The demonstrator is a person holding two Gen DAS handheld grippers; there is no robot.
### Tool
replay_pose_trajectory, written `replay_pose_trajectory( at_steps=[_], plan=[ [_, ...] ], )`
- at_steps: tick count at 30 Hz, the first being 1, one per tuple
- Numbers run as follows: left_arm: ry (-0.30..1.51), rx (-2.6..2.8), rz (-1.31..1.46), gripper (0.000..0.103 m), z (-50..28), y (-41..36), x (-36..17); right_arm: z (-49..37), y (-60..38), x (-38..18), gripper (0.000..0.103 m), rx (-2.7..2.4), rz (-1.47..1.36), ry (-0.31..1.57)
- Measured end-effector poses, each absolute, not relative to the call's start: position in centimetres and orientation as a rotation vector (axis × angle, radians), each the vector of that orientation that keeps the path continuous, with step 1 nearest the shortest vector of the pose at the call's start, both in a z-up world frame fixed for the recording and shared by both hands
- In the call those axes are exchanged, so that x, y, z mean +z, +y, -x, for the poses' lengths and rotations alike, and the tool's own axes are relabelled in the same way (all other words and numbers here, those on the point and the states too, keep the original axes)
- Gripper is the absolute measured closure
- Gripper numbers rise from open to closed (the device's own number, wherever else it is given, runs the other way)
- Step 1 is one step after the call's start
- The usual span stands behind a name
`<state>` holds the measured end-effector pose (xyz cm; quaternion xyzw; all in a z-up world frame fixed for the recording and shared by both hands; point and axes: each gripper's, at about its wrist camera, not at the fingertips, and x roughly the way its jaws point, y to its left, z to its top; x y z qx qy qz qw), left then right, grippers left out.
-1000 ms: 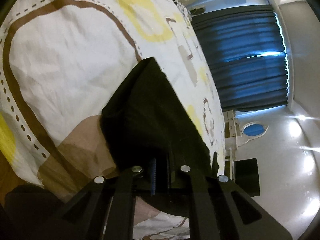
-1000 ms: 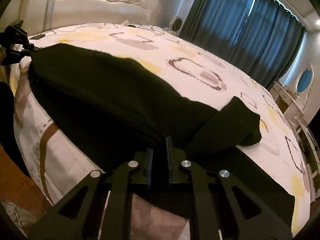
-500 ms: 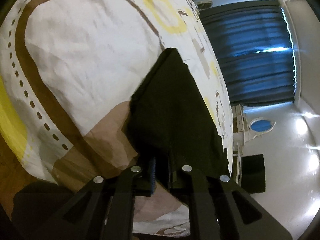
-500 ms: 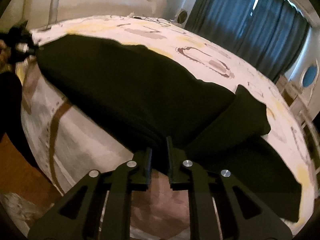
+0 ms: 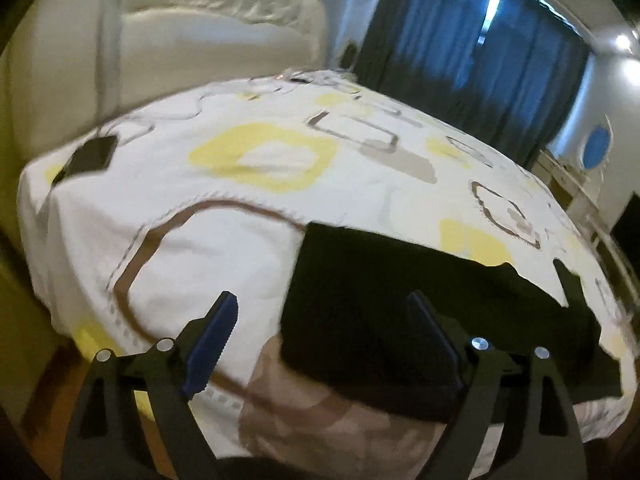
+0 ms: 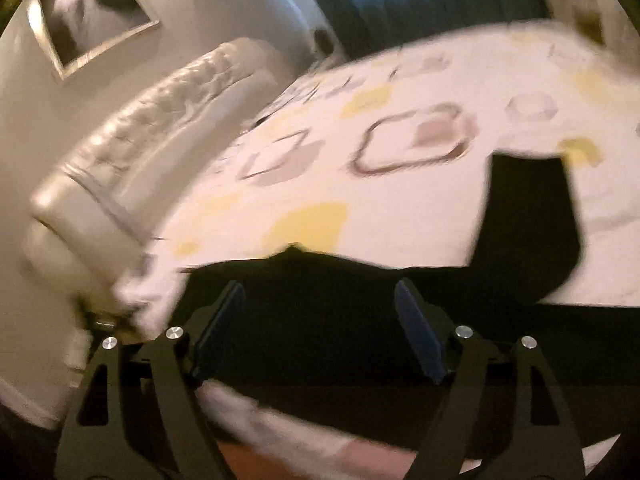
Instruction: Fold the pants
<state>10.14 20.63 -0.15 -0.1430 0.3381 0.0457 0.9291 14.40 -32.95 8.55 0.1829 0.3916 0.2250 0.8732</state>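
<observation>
The black pants point(image 5: 400, 304) lie flat along the near edge of the bed, on the patterned bedspread point(image 5: 224, 216). In the left wrist view my left gripper point(image 5: 322, 312) hovers above their left end, its jaws opening wide, nothing pressed between the blue pads. In the right wrist view, which is blurred, the pants point(image 6: 340, 304) stretch across the lower frame with one leg end point(image 6: 528, 216) folded up toward the far side. My right gripper point(image 6: 320, 304) hangs over them, jaws opening, pads off the cloth.
A white tufted headboard point(image 5: 216, 44) stands at the bed's far left. Dark blue curtains point(image 5: 472, 56) cover the back wall. A small black object point(image 5: 94, 154) lies on the bed's left corner. A framed picture point(image 6: 92, 12) hangs on the wall. Wooden floor point(image 6: 264, 456) shows below the bed edge.
Both grippers were shut on the pants' edge; both have let go, opened wide, lifted off and rolled upright. The pants now rest on the bed.
</observation>
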Motion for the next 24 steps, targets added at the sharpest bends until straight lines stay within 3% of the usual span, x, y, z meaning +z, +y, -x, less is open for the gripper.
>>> replay_pose_trajectory(
  at_steps=[6,8,11,15,20,23,24],
  plan=[
    [0.746,-0.001,0.325,0.017,-12.7,18.5,-2.4,-20.6,-32.2,9.9,0.021,0.073,-0.03,0.796],
    [0.789,-0.024,0.373,0.017,-13.3,18.1,-3.6,-25.2,-31.5,7.6,0.022,-0.043,0.048,0.864],
    [0.809,-0.024,0.418,0.017,-13.3,17.2,-4.5,-32.3,-29.6,3.0,0.035,-0.18,0.233,0.955],
    [0.81,-0.029,0.396,0.017,-12.9,17.0,-4.8,-37.7,-27.8,-3.0,0.036,-0.354,0.478,1.047],
    [0.822,-0.034,0.404,0.017,-13.1,17.3,-4.8,-39.6,-29.0,-8.5,0.036,-0.511,0.722,1.114],
    [0.827,-0.029,0.407,0.017,-13.4,17.3,-5.0,-39.4,-29.9,-9.4,0.036,-0.501,0.714,1.115],
    [0.827,-0.026,0.409,0.017,-13.5,17.2,-5.0,-39.3,-30.0,-9.4,0.044,-0.484,0.702,1.12]
  ],
)
